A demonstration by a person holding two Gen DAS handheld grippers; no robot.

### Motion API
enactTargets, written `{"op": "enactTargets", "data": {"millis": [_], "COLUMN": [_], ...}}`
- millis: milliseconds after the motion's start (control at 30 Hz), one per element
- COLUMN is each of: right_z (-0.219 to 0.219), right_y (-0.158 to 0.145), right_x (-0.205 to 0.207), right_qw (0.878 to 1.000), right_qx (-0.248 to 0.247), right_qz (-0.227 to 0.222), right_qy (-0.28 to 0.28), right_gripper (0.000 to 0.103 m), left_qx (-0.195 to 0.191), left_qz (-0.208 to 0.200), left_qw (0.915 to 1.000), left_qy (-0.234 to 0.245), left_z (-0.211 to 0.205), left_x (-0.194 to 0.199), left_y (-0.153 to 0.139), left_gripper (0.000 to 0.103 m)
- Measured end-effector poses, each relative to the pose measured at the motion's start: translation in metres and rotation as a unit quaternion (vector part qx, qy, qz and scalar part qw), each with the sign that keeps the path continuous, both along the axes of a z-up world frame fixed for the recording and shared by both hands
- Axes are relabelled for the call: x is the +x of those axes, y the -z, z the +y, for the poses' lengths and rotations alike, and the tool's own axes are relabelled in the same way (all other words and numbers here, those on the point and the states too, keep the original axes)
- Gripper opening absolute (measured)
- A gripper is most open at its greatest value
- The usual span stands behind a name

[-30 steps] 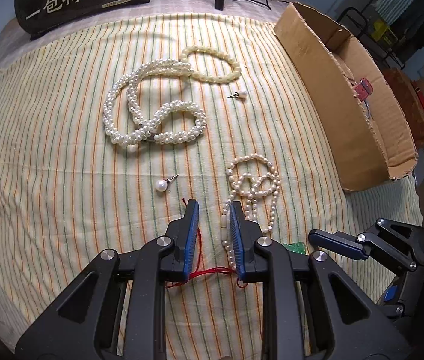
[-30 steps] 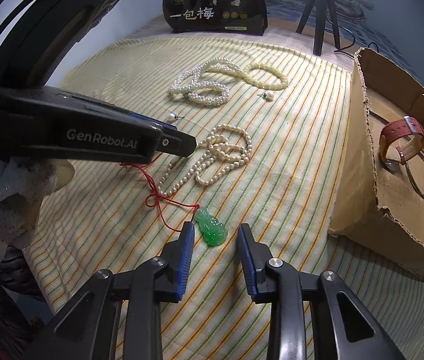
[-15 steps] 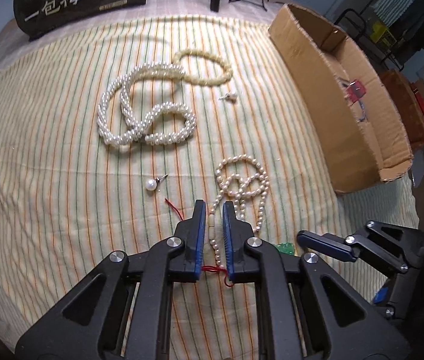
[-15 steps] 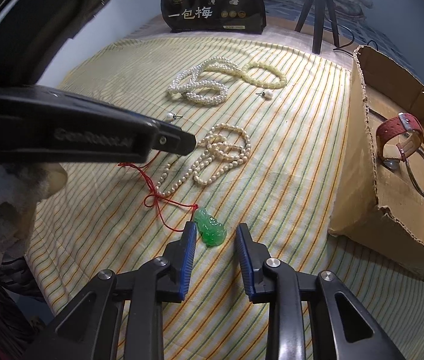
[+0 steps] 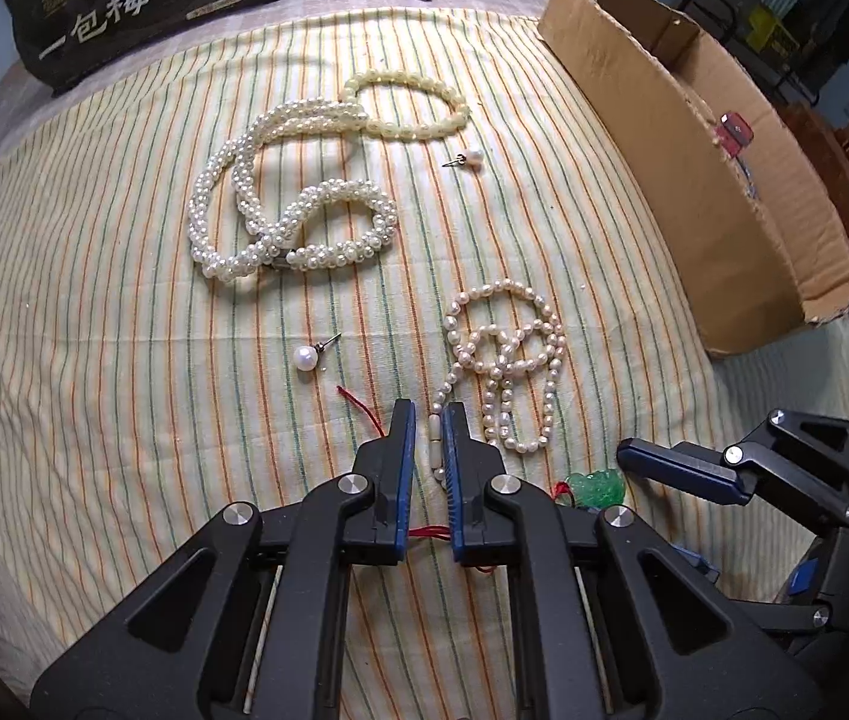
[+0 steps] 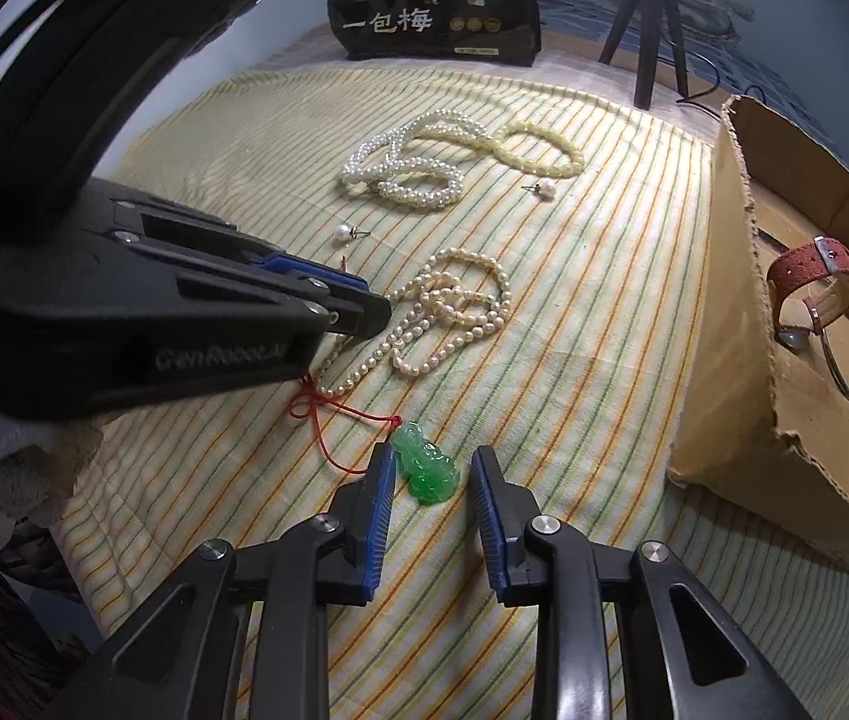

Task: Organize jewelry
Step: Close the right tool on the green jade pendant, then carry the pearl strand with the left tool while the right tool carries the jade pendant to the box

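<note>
Left gripper [image 5: 430, 414], jaws nearly closed around the tail of a pearl necklace [image 5: 505, 360], low over a striped cloth [image 5: 94, 330]. Right gripper [image 6: 433, 468], jaws well apart, straddling a green pendant [image 6: 424, 465] on a red cord [image 6: 328, 408], not gripping. Ahead of both: pearl earring [image 5: 304, 356], thick pearl rope [image 5: 280, 216], pale bracelet [image 5: 406, 105]. Right of both: cardboard box [image 6: 718, 324] holding a red watch [image 6: 814, 276]. Beyond: dark bag [image 6: 433, 0], tripod legs [image 6: 646, 18].
</note>
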State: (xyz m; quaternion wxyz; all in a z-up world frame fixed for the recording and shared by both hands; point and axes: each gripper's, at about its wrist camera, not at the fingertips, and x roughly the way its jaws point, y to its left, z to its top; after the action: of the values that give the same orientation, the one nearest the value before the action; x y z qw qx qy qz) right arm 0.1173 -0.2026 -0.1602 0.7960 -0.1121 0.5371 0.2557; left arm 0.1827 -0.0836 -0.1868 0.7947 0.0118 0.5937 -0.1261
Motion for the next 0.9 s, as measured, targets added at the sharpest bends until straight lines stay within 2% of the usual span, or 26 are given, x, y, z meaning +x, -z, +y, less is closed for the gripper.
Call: {"op": "enactTargets", "data": {"millis": [133, 233, 333, 467, 733, 900], "right_z": [0.002, 0.006, 0.009, 0.008, 0.007, 0.0], "right_y": [0.0, -0.001, -0.003, -0.011, -0.039, -0.054], "right_x": [-0.001, -0.004, -0.006, -0.008, -0.015, -0.016], "right_qw": [1.0, 1.0, 0.999, 1.0, 0.998, 0.997], "right_qx": [-0.01, -0.019, -0.028, -0.015, -0.004, -0.002], "right_qz": [-0.005, -0.011, -0.017, -0.019, -0.057, -0.08], "right_qy": [-0.006, -0.013, -0.018, -0.017, -0.01, 0.005], "right_gripper": [0.026, 0.018, 0.018, 0.017, 0.017, 0.017], "left_qx": [-0.009, -0.019, -0.022, -0.036, -0.099, -0.12], "left_qz": [0.0, 0.001, -0.005, -0.013, -0.036, -0.068], "left_qw": [0.9999, 0.9996, 0.9994, 0.9985, 0.9927, 0.988], "left_qy": [-0.01, -0.019, -0.027, -0.04, -0.06, -0.069], "left_z": [0.004, 0.009, 0.015, 0.023, 0.04, 0.046], "left_x": [0.002, 0.002, 0.001, 0.002, 0.0, 0.0], "left_y": [0.0, -0.002, -0.007, -0.017, -0.057, -0.086], "left_gripper": [0.002, 0.002, 0.001, 0.001, 0.001, 0.001]}}
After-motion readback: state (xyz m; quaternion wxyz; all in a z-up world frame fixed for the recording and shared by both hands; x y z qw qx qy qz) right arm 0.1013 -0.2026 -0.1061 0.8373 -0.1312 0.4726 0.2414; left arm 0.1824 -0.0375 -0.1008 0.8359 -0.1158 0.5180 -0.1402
